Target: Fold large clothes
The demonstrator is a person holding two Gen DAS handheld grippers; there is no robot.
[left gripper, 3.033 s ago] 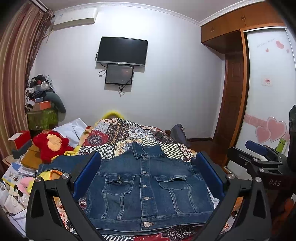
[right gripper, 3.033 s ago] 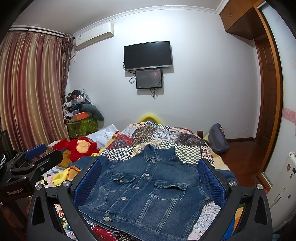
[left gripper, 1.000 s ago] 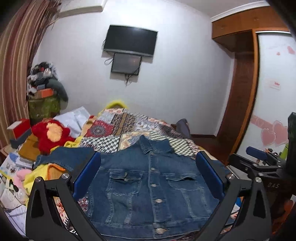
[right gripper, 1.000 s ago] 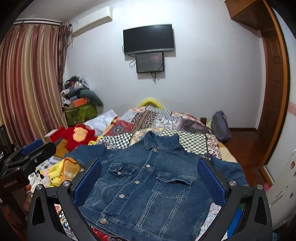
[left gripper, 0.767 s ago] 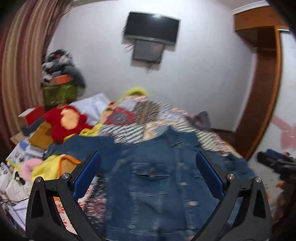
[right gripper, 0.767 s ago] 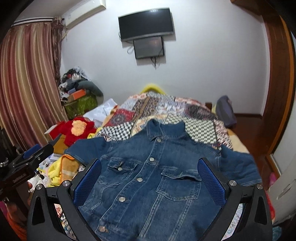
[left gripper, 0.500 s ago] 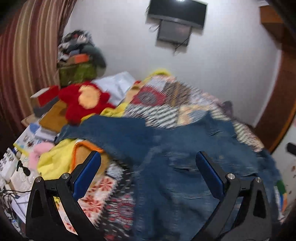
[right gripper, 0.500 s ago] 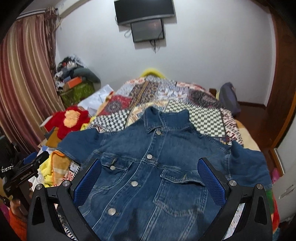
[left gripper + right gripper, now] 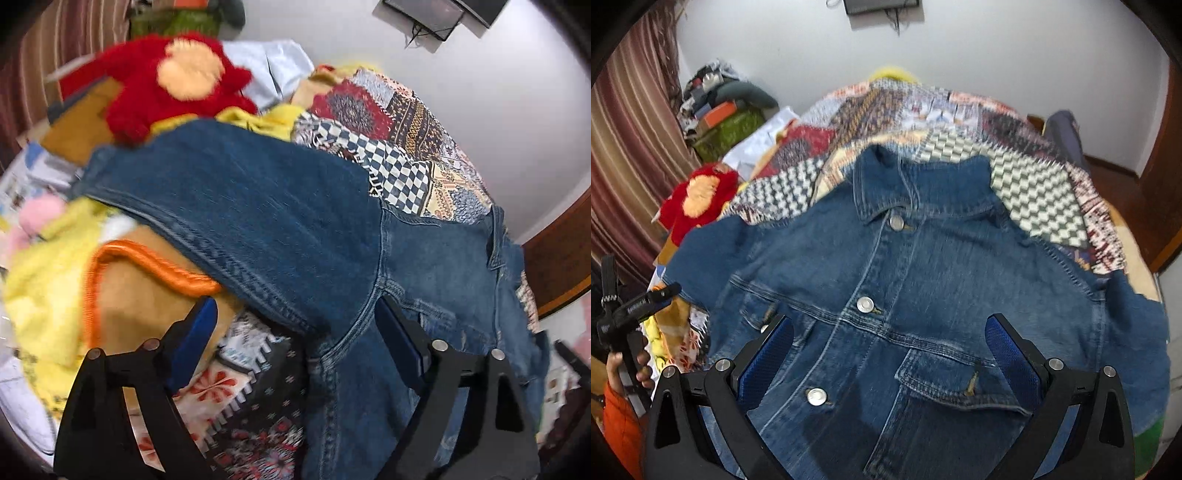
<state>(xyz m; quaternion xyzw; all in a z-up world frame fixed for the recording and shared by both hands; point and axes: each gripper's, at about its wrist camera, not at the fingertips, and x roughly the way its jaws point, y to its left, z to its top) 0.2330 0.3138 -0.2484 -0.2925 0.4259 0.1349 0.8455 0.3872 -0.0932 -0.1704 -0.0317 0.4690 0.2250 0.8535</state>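
The left tool [image 9: 293, 341], jaws wide, tilts down over the jacket [image 9: 280, 221] sleeve. The right tool [image 9: 890, 350], also wide, hovers above the jacket's chest on the bed [image 9: 1052, 199].

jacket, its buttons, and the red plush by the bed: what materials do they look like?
Jacket: looks like denim, mid-blue and matte, with a faded wash and pale double stitching along the seams.
Buttons: apparently metal, silvery and shiny, catching the light.
Red plush: seemingly synthetic fleece or fur, with a fuzzy shaggy pile and an orange patch. Blur leaves the fibre open.
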